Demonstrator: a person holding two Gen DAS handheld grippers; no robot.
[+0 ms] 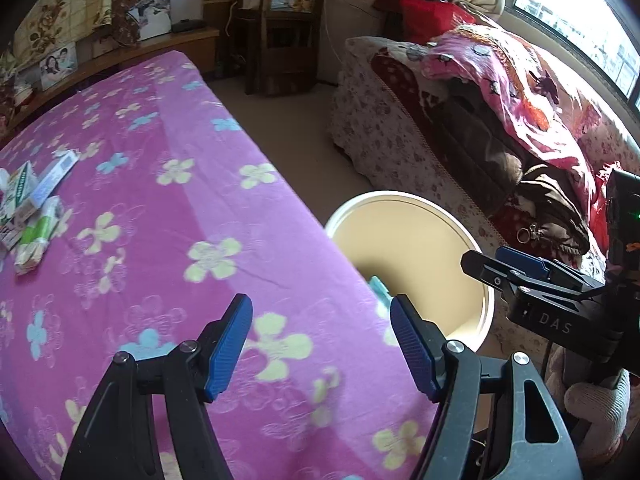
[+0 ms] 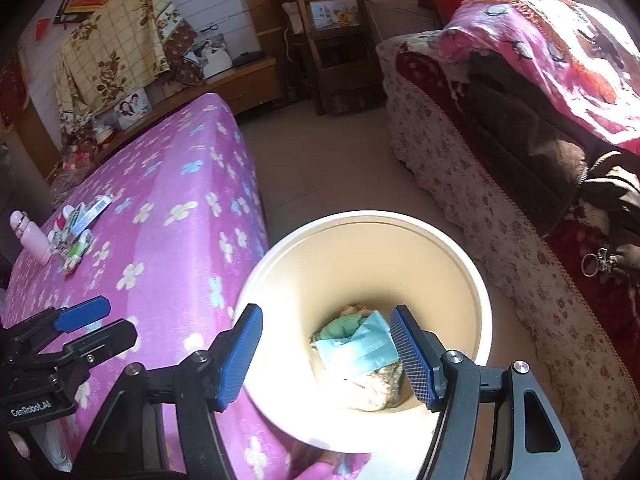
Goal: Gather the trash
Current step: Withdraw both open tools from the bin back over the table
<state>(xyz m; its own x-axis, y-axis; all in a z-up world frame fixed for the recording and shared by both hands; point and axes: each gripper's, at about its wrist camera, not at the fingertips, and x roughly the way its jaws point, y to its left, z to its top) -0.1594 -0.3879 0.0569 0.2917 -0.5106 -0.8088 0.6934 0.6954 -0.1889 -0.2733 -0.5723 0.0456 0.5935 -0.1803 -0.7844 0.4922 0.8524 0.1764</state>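
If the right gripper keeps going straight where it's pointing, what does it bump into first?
Probably the trash inside the bucket: the right gripper is open, empty, and aimed down into its mouth, so it would likely meet the blue face mask lying on top. Depth is hard to judge.

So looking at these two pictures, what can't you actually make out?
- Left view: the bucket bottom, hidden by the bed edge and its own wall.
- Right view: trash under the blue mask is glare-washed and partly behind the right fingers.
- Both views: print on the boxes on the bed is too small.
- Right view: the pink bottle sits near the dark edge of the picture, details unclear.
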